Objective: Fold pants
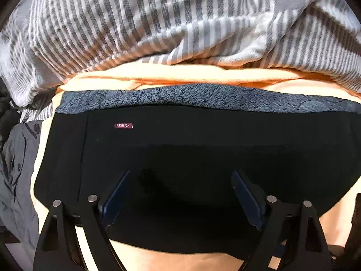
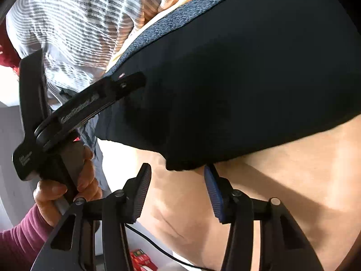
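The black pants lie folded flat on the orange sheet, with a grey fleece lining strip along the far edge and a small red "FASHION" label. My left gripper is open just above the black cloth, holding nothing. In the right wrist view the pants fill the upper right. My right gripper is open at the pants' near corner, with the corner just past its fingertips. The left gripper shows there too, over the pants' left edge near the label.
A grey-and-white striped blanket is bunched behind the pants. A grey buttoned garment lies at the left. The sheet stretches bare to the right of my right gripper. A cable and red boxes lie below the bed edge.
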`<action>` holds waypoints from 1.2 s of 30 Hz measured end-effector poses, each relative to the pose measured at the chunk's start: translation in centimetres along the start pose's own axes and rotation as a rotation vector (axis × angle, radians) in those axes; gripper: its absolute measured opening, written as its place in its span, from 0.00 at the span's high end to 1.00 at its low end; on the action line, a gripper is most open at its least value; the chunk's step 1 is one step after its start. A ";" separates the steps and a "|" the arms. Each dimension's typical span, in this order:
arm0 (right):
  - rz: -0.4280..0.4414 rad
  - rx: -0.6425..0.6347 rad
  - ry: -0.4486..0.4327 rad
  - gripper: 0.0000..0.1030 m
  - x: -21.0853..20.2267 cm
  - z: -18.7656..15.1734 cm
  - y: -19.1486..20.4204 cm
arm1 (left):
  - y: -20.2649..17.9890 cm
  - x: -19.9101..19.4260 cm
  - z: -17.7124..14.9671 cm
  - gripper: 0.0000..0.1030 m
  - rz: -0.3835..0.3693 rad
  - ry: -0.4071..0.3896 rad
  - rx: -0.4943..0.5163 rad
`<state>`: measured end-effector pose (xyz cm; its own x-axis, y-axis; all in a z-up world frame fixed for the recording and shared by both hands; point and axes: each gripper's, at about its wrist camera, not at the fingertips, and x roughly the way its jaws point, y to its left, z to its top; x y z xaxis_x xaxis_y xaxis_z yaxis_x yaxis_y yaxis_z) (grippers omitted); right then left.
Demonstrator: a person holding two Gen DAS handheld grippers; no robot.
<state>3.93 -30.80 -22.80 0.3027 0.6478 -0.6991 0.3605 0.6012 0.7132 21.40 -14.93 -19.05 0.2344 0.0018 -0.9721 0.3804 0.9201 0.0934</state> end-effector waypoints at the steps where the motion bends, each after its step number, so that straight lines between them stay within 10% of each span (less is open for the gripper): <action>1: 0.005 -0.002 -0.007 0.51 0.6 0.3 0.1 | 0.2 0.8 0.0 0.29 0.005 0.023 0.000; 8: 0.040 0.072 -0.008 0.82 2.0 1.0 -0.5 | 0.6 2.5 0.0 0.29 0.004 0.019 0.043; 21: -0.043 -0.022 0.072 0.99 0.4 -0.6 1.2 | 0.5 2.8 0.0 0.22 0.024 0.000 0.058; 36: -0.593 -0.185 -0.135 0.85 -10.6 5.2 0.0 | -6.0 1.5 -4.5 0.20 0.012 0.051 0.081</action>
<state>5.32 -40.10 -15.68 0.2108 0.1228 -0.9698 0.3464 0.9183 0.1916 15.44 -18.66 -22.07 0.1945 0.0346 -0.9803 0.4499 0.8849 0.1205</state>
